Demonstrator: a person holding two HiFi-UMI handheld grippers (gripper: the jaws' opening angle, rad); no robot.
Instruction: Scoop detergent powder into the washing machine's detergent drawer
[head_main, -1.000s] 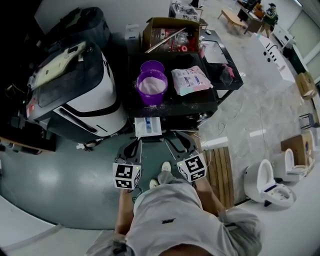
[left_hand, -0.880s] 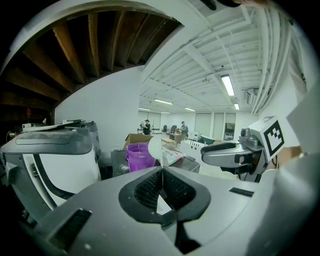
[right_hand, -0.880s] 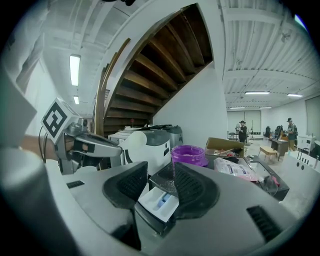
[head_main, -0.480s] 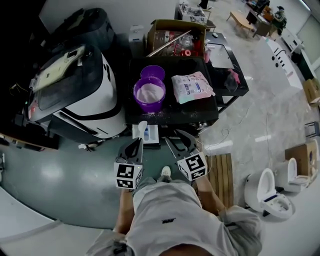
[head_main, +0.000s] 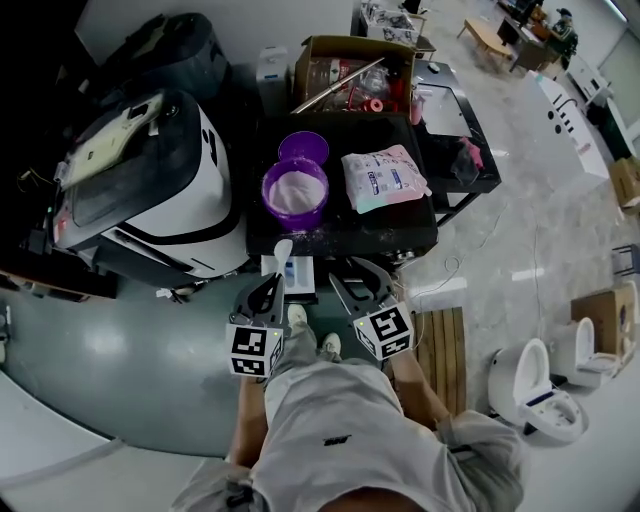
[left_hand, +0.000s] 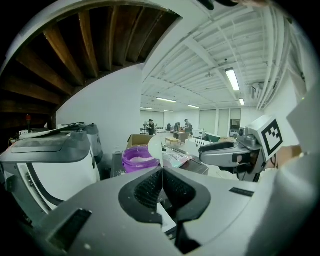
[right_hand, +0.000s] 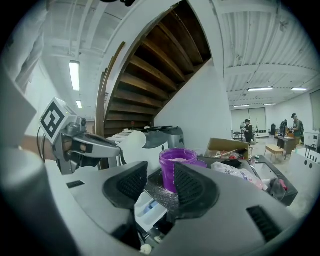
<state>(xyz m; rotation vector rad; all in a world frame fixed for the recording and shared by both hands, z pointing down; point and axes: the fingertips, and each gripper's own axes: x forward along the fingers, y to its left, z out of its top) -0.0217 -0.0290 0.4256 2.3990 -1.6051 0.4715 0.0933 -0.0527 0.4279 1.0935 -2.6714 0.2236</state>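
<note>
Holding white plastic scoop (left_hand: 155, 146) by its handle in clamped left tool (left_hand: 161, 174), just above open white detergent drawer (head_main: 298, 272). Right tool (right_hand: 156, 187) wide, empty. Purple powder tub (head_main: 295, 190) behind, on black worktop (head_main: 400, 222). Tipping seemingly pending.

The white scoop (head_main: 283, 251) hung tilted just above the open white drawer (head_main: 303, 272) (blue inside); beyond, the uncovered purple tub (head_main: 272, 205) held pale powder (head_main: 296, 188).

Grey tongs (head_main: 268, 290), marker cubes (head_main: 253, 352), grey clothing (head_main: 345, 430)
</note>
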